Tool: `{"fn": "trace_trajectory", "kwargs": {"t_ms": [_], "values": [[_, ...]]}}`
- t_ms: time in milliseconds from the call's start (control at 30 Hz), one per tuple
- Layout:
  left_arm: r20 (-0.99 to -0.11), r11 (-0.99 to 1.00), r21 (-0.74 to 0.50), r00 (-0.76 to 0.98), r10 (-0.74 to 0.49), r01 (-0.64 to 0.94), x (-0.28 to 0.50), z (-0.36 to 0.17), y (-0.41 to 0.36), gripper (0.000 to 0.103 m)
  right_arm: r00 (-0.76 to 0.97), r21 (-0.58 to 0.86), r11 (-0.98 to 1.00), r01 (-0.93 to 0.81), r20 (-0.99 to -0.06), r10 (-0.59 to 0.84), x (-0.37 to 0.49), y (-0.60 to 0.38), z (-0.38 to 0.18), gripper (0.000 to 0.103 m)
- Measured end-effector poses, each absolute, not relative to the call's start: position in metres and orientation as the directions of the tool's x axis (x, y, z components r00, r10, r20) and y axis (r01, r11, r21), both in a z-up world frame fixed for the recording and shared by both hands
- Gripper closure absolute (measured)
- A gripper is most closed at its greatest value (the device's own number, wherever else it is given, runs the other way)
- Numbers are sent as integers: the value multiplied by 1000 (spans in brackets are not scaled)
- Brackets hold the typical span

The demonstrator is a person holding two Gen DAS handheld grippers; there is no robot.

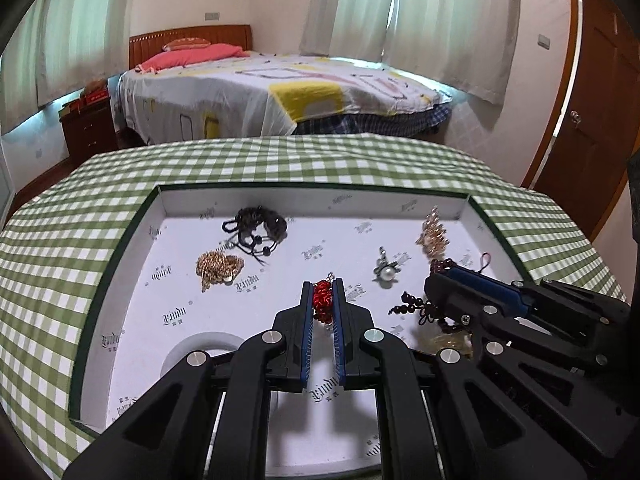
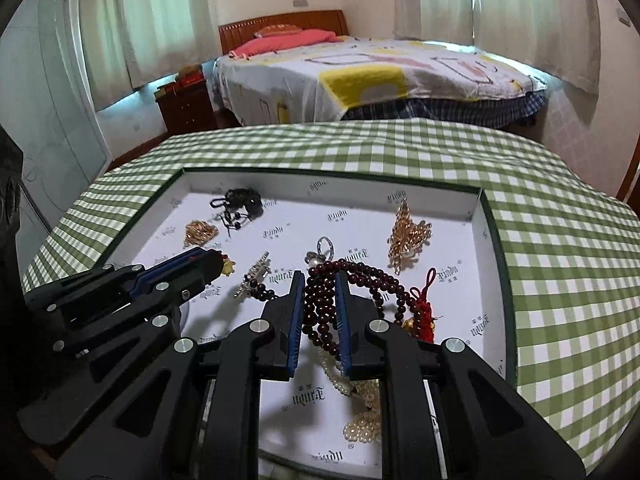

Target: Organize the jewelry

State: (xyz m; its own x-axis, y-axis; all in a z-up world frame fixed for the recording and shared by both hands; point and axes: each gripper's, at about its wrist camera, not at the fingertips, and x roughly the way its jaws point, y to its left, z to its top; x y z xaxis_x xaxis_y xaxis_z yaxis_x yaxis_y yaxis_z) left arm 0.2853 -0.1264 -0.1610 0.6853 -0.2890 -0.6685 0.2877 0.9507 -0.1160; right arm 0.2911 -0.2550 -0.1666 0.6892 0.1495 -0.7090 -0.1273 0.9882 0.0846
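Observation:
A shallow white box [image 1: 120, 248] with a dark green rim lies on the green checked cloth and holds the jewelry. In the left wrist view my left gripper [image 1: 323, 286] is shut on a red knotted ornament [image 1: 322, 300] just above the box floor. In the right wrist view my right gripper [image 2: 319, 278] is shut on a string of dark red beads [image 2: 320, 300], whose loops spill past both fingers. Each gripper shows in the other's view: the right gripper [image 1: 434, 280] at the right, the left gripper [image 2: 218, 259] at the left, a yellow charm [image 2: 228, 267] at its tip.
Loose in the box lie a black cord bracelet [image 1: 258, 224], a gold chain [image 1: 218, 266], a pearl brooch [image 1: 386, 272], a gold bead ornament [image 2: 408, 236], a key ring [image 2: 325, 249], a silver brooch [image 2: 256, 274] and a pearl string [image 2: 364, 412]. A bed [image 1: 280, 88] stands beyond the table.

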Motion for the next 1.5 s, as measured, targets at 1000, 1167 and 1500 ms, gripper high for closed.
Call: {"fn": "trace_trajectory", "kwargs": {"t_ms": [1000, 1167, 1500], "values": [[-699, 981, -57, 694, -173, 187, 277, -157, -106, 32, 694, 82, 993, -89, -710, 121, 271, -262, -160, 46], [-693, 984, -34, 705, -151, 177, 262, -150, -102, 29, 703, 75, 994, -76, -703, 107, 255, -261, -152, 38], [-651, 986, 2, 749, -125, 167, 219, -116, -91, 24, 744, 74, 996, -56, -662, 91, 211, -259, -118, 23]]}}
